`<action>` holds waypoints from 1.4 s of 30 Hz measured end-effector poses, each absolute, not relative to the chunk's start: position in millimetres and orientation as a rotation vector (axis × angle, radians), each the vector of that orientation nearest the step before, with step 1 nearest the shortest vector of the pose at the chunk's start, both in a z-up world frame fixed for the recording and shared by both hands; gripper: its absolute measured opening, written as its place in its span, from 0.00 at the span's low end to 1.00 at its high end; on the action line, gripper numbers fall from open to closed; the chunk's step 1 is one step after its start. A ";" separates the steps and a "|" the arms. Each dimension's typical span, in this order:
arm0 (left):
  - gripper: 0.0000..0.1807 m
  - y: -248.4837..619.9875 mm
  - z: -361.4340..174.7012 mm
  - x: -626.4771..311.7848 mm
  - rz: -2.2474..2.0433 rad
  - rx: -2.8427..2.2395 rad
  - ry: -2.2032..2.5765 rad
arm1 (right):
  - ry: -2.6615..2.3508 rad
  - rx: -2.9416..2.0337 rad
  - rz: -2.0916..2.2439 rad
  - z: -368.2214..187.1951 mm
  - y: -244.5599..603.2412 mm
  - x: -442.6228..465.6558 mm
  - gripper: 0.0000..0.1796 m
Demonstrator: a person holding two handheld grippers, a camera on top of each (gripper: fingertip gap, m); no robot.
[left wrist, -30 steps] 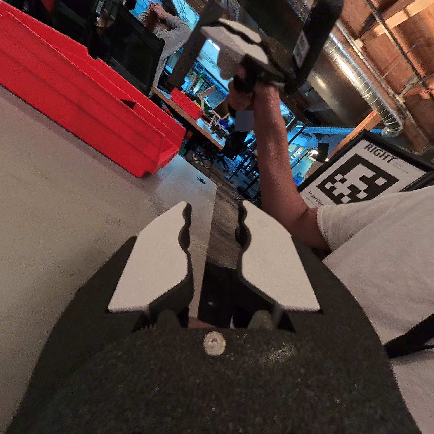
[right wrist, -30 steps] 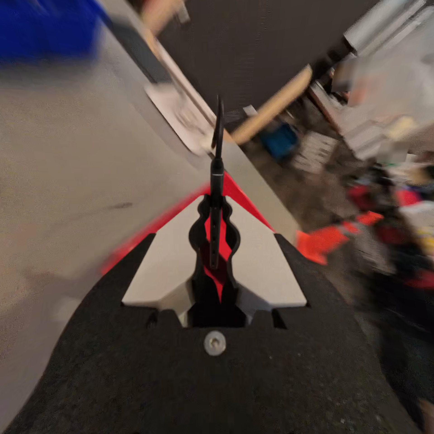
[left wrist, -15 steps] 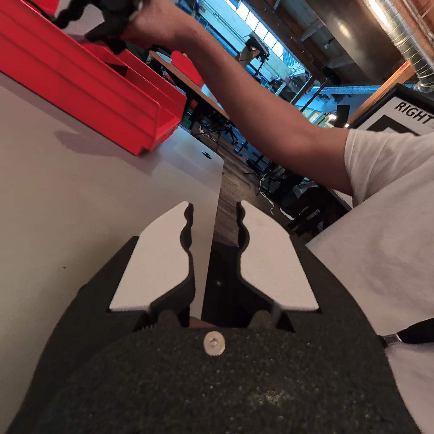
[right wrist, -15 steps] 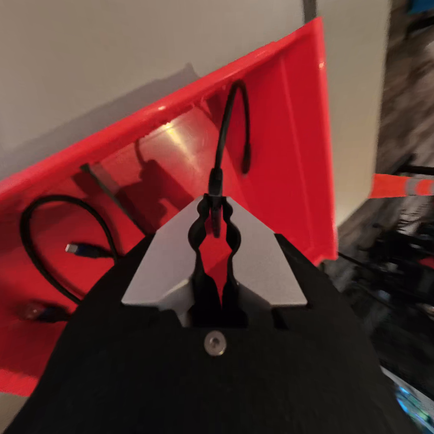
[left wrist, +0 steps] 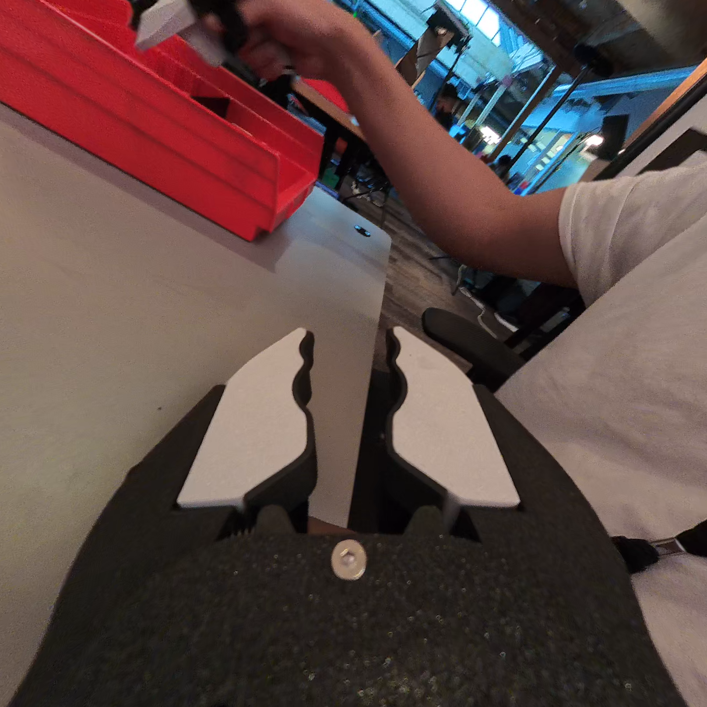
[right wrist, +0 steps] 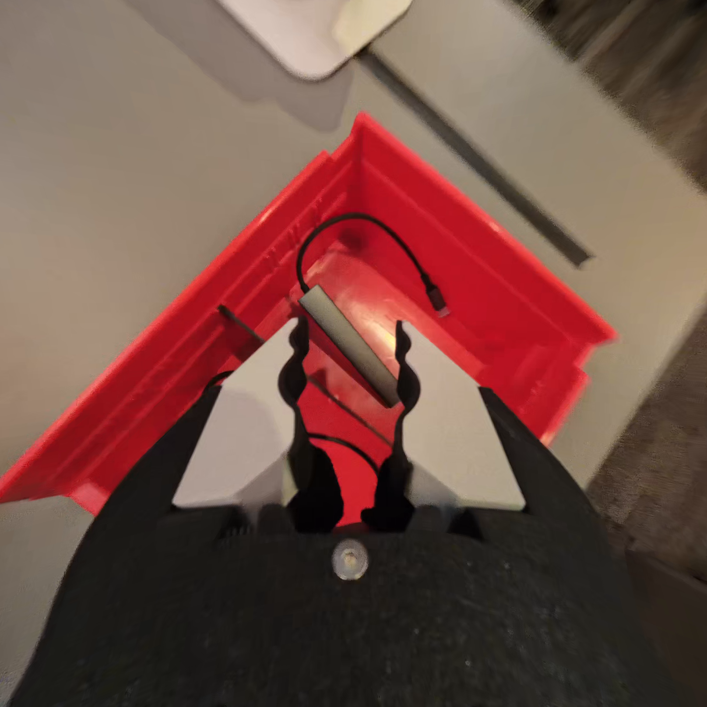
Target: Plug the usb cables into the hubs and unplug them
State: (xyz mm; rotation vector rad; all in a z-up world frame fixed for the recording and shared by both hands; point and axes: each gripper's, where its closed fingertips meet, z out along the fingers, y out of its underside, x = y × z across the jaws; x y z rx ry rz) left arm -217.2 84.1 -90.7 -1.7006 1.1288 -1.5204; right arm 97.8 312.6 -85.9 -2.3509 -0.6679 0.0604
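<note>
The red bin [right wrist: 493, 275] is the landmark here. To its left, on the bare white table [left wrist: 114, 306], the left gripper [left wrist: 348, 344] lies low near the table's edge, jaws parted and empty, just as they were a second ago; it has no part in this step.

Over the bin, the right gripper [right wrist: 350, 329] has changed. Half a second ago its fingers pinched the hub's black cable; now they stand released with nothing between them, and the grey hub [right wrist: 346, 350] lies slanted on the bin floor below, its short cable [right wrist: 344, 222] looping toward the bin's far corner and ending in a plug [right wrist: 436, 298] by the right wall. So the hub appears to have been dropped off, which suggests this unit is finished and stowed.

Lower in the bin, a thin divider [right wrist: 237, 319] separates another compartment, where part of a further black cable [right wrist: 344, 443] shows. In the left wrist view, the person's forearm [left wrist: 440, 172] reaches across above the bin. Right of it the table ends. The bin's walls and the divider would crowd any regrasp.
</note>
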 end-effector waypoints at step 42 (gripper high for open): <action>0.06 485.7 -162.5 -460.9 0.095 -2.407 1.454 | -0.817 -1.922 1.260 -140.0 50.5 -176.2 0.23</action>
